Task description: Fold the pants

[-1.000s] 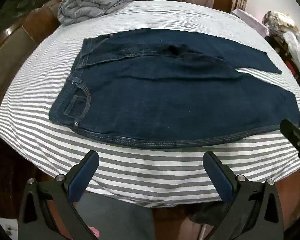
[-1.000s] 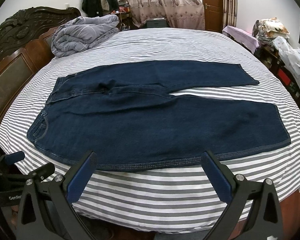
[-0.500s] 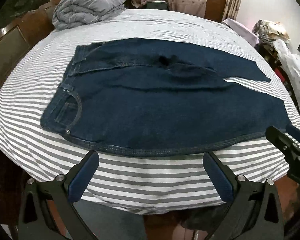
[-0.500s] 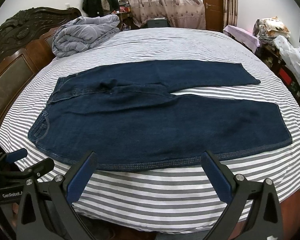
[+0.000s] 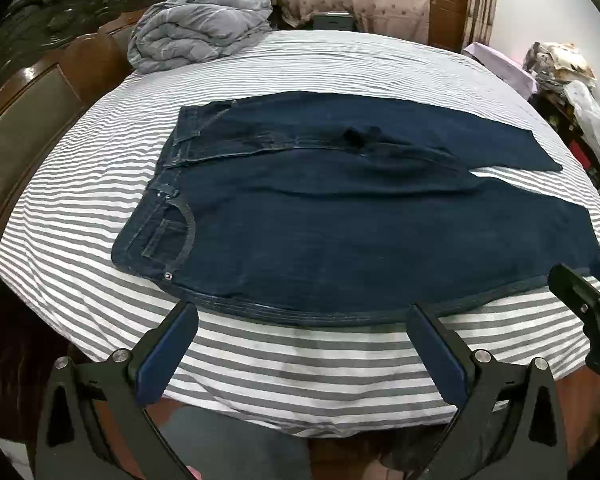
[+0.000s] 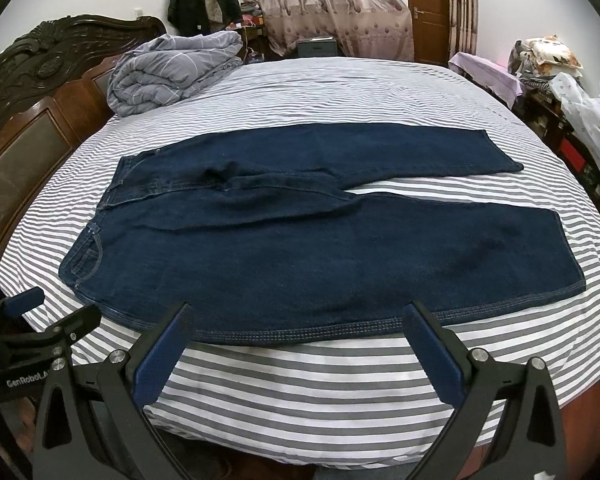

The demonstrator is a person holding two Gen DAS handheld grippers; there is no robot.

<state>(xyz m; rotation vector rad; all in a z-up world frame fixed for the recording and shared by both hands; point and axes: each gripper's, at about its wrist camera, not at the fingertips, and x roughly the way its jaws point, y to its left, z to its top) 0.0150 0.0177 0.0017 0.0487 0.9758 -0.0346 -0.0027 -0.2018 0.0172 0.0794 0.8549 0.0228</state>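
Striped bed (image 6: 300, 392), flat pants (image 6: 300, 248), both claws (image 5: 300, 340) (image 6: 296, 336) wide, level.

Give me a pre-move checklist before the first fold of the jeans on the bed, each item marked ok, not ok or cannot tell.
1. Jeans spread flat on the striped bed, both legs apart: ok.
2. Left gripper open and empty, near the waist end: ok.
3. Right gripper open and empty, at the near leg's side seam: ok.
4. Fabric smooth at the crotch: not ok, a bunched fold shows there.
5. Room on the bed for the fold; the grey duvet lies apart from the jeans by the headboard: ok.
6. Anything caught under the jeans: cannot tell.
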